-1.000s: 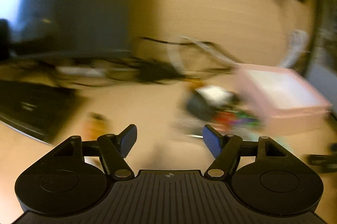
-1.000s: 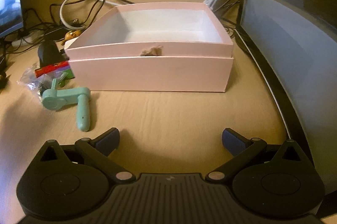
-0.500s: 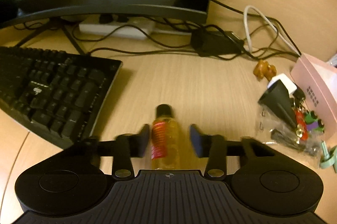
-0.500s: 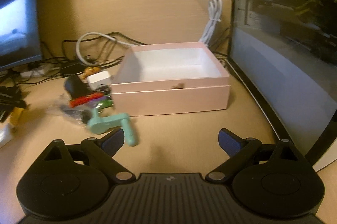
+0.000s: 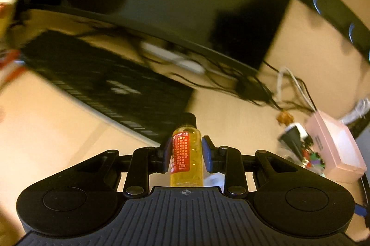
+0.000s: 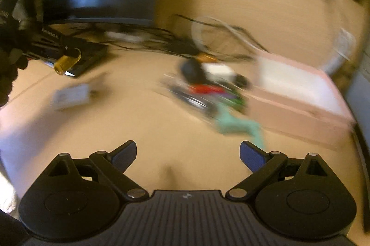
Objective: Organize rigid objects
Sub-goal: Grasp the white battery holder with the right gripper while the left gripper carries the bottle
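One small bottle (image 5: pixel 186 154) of yellow liquid sitting clamped mid-body between left gripper (image 5: pixel 186 152) pads, lifted clear of desk. Likely light, stiff, smooth-walled, so slipping possible; label band giving best purchase. Right gripper (image 6: pixel 187 154) hanging spread wide, carrying nothing. Pink box (image 5: pixel 335 149) waiting well apart, far right.

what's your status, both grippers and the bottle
Left gripper clamped on yellow bottle, lifted. Right gripper wide open, empty. Pink box ahead; small-item clutter beside it.

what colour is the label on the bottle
Red with pale print, on the yellow bottle; clearest in the left wrist view.
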Available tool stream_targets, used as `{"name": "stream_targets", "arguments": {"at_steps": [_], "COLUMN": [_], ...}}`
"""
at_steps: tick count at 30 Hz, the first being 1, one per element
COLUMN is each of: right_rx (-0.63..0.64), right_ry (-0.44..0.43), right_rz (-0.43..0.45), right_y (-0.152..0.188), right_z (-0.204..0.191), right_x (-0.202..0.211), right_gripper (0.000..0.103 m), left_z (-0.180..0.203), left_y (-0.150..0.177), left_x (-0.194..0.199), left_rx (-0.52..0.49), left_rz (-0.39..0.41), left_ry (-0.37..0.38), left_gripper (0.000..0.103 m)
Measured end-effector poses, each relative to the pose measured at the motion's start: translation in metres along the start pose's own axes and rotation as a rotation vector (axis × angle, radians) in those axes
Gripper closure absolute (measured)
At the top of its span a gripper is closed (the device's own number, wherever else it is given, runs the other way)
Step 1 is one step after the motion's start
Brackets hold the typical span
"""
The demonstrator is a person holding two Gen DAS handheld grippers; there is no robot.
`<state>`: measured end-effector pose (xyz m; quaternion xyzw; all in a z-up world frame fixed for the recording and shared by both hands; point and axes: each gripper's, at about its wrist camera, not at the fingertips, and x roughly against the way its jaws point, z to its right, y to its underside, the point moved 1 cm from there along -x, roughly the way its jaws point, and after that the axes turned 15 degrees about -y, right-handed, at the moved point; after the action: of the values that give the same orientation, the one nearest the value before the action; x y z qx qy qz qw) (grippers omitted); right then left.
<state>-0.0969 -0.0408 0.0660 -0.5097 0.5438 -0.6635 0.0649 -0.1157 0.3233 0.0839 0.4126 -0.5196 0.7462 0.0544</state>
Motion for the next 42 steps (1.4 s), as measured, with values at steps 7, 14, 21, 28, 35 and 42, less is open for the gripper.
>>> {"name": "stream_targets", "arguments": {"at_steps": [7, 14, 21, 28, 35, 42], "right_rx": [0.154, 0.294, 0.246, 0.093, 0.098, -0.014], "right_ry": [-0.188, -0.208, -0.209, -0.278, -0.159, 0.094], "right_rz": [0.018, 0.001, -0.098, -0.153, -0.082, -0.041], "right_y": [-0.042, -0.063, -0.061, -0.062, -0.053, -0.034], "right_z": [-0.081, -0.134, -0.118, -0.101, -0.083, -0.026], "right_x": [-0.084, -0.151, -0.178, -0.174, -0.116, -0.029], "right_gripper": [0.006, 0.006, 0.006, 0.012, 0.013, 0.012], "left_z": [-0.077, -0.117, -0.129, -0.107, -0.047, 0.072], "left_y": [0.024, 0.049, 0.057, 0.045, 0.036, 0.031], "left_x": [0.051, 0.073, 0.074, 0.059, 0.038, 0.023], "left_rx": [0.094, 0.121, 0.156, 0.106, -0.02, -0.217], "left_rz": [-0.002, -0.012, -0.047, -0.057, -0.094, -0.138], "left_ry": [-0.074, -0.09, -0.079, -0.013, 0.13, 0.372], "left_gripper": [0.071, 0.071, 0.071, 0.071, 0.071, 0.071]}}
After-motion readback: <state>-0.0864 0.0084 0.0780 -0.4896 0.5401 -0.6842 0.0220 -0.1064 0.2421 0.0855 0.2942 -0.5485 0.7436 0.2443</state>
